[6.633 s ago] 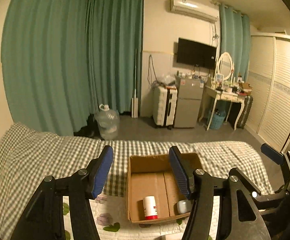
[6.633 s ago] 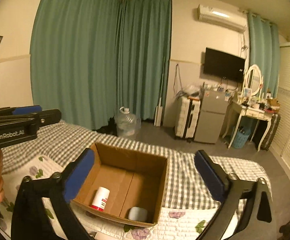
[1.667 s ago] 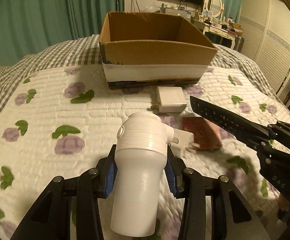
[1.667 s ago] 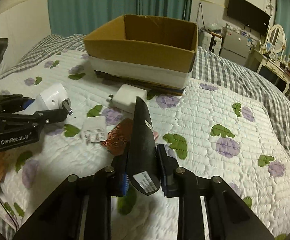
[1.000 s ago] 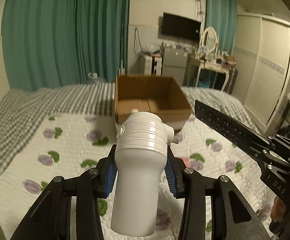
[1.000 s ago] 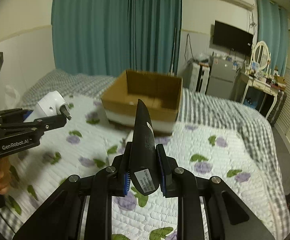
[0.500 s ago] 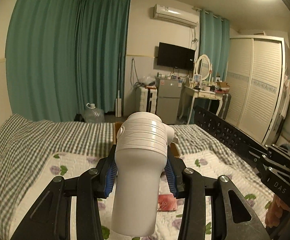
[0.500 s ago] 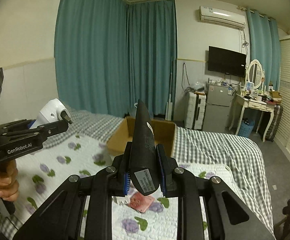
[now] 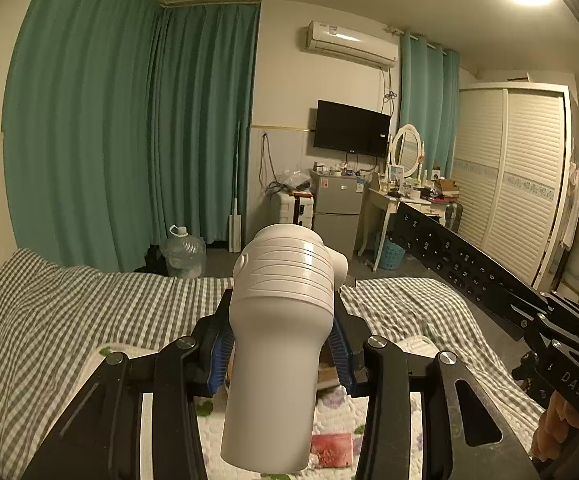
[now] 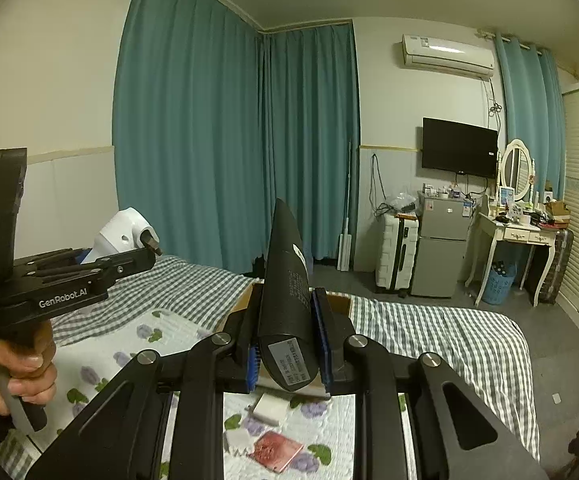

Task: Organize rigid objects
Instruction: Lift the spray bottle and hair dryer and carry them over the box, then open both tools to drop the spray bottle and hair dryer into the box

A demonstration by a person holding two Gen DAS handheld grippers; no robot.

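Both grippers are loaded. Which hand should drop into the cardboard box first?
Probably right: the right gripper, shut on the remote, points at the cardboard box just behind it. The left gripper holds the white plug device, which hides the box.

Two grippers, left (image 9: 281, 354) and right (image 10: 287, 350), each carry one item: one white adapter (image 9: 279, 344), one black remote (image 10: 287, 312). Below lie one cardboard box (image 10: 339, 302), one red card (image 10: 275, 450) and two white chargers (image 10: 271, 406).
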